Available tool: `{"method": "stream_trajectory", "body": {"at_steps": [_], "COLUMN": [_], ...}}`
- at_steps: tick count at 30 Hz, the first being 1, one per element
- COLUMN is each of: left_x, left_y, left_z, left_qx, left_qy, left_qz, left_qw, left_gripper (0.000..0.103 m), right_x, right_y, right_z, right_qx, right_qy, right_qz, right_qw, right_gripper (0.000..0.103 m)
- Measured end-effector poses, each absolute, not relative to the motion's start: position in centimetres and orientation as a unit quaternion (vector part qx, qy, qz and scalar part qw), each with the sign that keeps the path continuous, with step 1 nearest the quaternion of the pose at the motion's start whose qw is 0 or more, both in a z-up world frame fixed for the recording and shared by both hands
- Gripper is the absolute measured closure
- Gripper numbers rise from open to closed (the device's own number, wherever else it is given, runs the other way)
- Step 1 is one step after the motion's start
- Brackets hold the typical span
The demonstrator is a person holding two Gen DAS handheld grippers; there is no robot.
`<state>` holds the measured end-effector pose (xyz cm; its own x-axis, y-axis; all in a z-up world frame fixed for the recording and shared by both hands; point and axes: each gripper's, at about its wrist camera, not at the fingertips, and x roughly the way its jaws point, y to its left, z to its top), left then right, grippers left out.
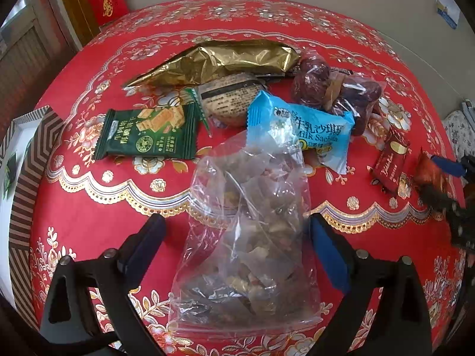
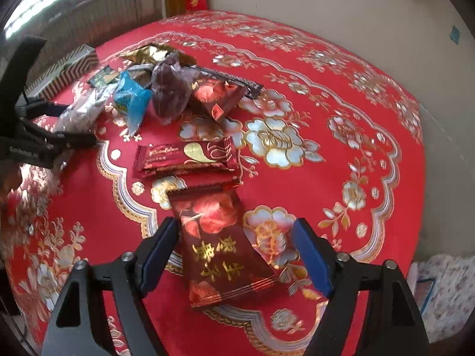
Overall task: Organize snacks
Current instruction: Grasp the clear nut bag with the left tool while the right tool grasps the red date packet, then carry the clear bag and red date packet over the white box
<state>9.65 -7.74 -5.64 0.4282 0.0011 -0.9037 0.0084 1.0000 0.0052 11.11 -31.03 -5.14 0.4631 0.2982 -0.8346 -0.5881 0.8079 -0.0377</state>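
Note:
My left gripper (image 1: 234, 222) is open, its fingers either side of a clear plastic bag of brown snacks (image 1: 246, 237) lying on the red tablecloth. Behind it lie a blue milk snack packet (image 1: 308, 127), a green cracker packet (image 1: 148, 132), a gold foil bag (image 1: 219, 60), a round beige packet (image 1: 228, 101) and a clear bag of dark red dates (image 1: 335, 89). My right gripper (image 2: 234, 231) is open, straddling a dark red packet with gold characters (image 2: 219, 246). A dark red chocolate-style packet (image 2: 187, 157) lies just beyond it.
A box with a brown zigzag pattern (image 1: 32, 160) stands at the table's left edge; it also shows in the right wrist view (image 2: 68, 65). Another red packet (image 2: 219, 95) and a dark flat wrapper (image 2: 237, 81) lie by the dates. A wall runs behind the table.

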Motion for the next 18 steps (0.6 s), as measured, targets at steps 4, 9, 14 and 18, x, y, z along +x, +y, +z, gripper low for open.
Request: {"method": "stream_trajectory", "body": {"at_steps": [4, 9, 14, 18], "left_x": [9.4, 8.5, 8.0, 7.5], "left_y": [-7.8, -8.1, -8.3, -7.6], "left_z": [-5.7, -5.2, -4.7, -4.5], "left_qx": [0.007, 0.023, 0.033, 0.029], "left_qy": [0.53, 0.512, 0.506, 0.508], "left_qz": [-0.009, -0.032, -0.048, -0.053], "left_qw": [0.848, 0.858, 0.86, 0.86], "left_gripper": [0.008, 0.036, 0.065, 0.072], "right_x": [9.3, 7.4, 4.7, 2.6], "right_y": [-30.6, -30.5, -30.2, -29.4], "right_z": [-5.1, -5.2, -4.6, -4.0], "right_qx": [-0.153, -0.116, -0.048, -0.019], "right_qy": [0.438, 0.433, 0.414, 0.397], "right_qz": [0.238, 0.208, 0.198, 0.193], "right_qw": [0.853, 0.869, 0.887, 0.897], "right_gripper": [0.06, 0.06, 0.061, 0.061]}}
